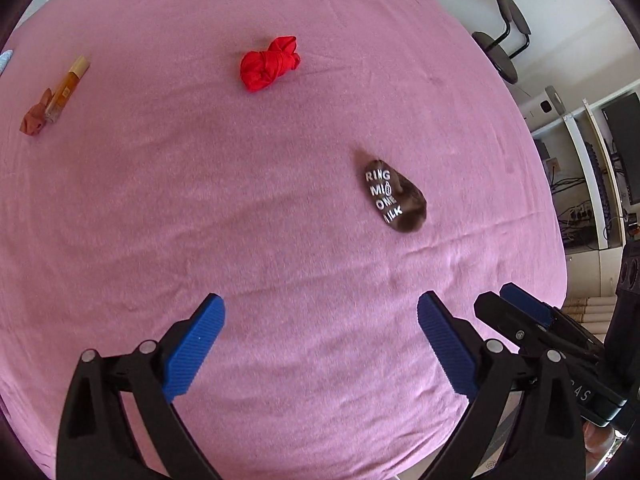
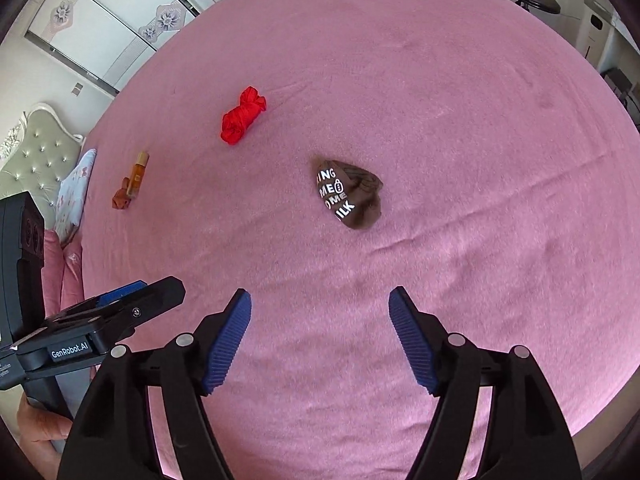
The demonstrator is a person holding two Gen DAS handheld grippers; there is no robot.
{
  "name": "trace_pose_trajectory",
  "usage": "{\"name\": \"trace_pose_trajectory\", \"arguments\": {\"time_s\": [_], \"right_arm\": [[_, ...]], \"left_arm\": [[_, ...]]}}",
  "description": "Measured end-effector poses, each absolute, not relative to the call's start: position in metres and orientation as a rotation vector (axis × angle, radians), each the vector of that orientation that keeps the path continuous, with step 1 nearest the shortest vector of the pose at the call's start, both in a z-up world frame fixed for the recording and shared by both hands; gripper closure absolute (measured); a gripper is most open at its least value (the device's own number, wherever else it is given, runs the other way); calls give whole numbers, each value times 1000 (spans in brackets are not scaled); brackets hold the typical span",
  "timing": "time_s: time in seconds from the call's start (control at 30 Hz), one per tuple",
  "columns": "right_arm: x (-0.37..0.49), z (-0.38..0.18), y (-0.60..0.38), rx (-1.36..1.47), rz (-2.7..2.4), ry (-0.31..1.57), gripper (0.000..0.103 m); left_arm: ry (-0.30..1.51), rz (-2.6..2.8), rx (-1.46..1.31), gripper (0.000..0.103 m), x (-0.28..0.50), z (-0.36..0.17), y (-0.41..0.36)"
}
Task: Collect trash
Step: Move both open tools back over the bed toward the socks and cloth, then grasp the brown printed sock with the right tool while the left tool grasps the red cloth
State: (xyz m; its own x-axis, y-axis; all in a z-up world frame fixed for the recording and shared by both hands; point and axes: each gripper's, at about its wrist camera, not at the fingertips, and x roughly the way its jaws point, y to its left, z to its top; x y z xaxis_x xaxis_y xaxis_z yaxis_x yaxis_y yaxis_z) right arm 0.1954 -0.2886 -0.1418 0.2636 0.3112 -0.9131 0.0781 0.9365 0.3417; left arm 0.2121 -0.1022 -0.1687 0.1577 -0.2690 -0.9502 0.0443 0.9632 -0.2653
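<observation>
So both tongs were up over the bed (image 1: 280, 220), which had a pink sheet stretched across it; the left tongs (image 1: 320, 344) had their blue pads spread wide with nothing but sheet between them; the right tongs (image 2: 320, 336) were released too, a bit narrower, also empty. The two sat side by side at the near edge of the bed; from the left wrist view the right one poked in at the right edge, and from the right wrist view the left one showed at the left edge with a hand (image 2: 40, 424) under it.

The stuff to pick up was all lying loose on the sheet; a brown balled-up sock (image 1: 396, 196) with white lettering was the nearest, just beyond the tongs and slightly right; a red knotted bundle (image 1: 270, 64), cloth or bag, I couldn't tell, lay farther off toward the middle; way over on the far left a small amber bottle (image 1: 68, 88) with a pale cap lay on its side, touching a crumpled reddish-brown scrap (image 1: 36, 116). None of them touched either pair of tongs.

A tufted headboard (image 2: 36, 152) and a floral pillow (image 2: 74, 188) sat off the left; a black chair (image 1: 508, 32) stood past the far right.
</observation>
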Motion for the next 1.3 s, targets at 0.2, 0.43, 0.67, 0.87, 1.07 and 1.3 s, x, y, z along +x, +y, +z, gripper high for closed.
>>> {"name": "trace_pose_trajectory", "arguments": {"time_s": [0.2,0.43,0.67,0.87,1.07,1.3], "right_arm": [[249,-178,-286,315,162,1339,34],[287,-234,-289,320,105,1388,34],[298,-258,-274,247,83,1385,93],[309,-239,-264,245,139,1285,93],[335,-230,-257,336,200,1240,93],[343,-235,-256,403,202,1233,93]], "left_arm": [[1409,-209,-182,7,269,-198,-104],[1441,-192,-175,7,318,-239,-104],[1469,-185,-166,7,350,-263,-100],[1452,-162,-154,7,377,-268,-95],[1409,-145,-128,7,428,-273,-94],[1436,-83,-15,21,472,-292,-105]]}}
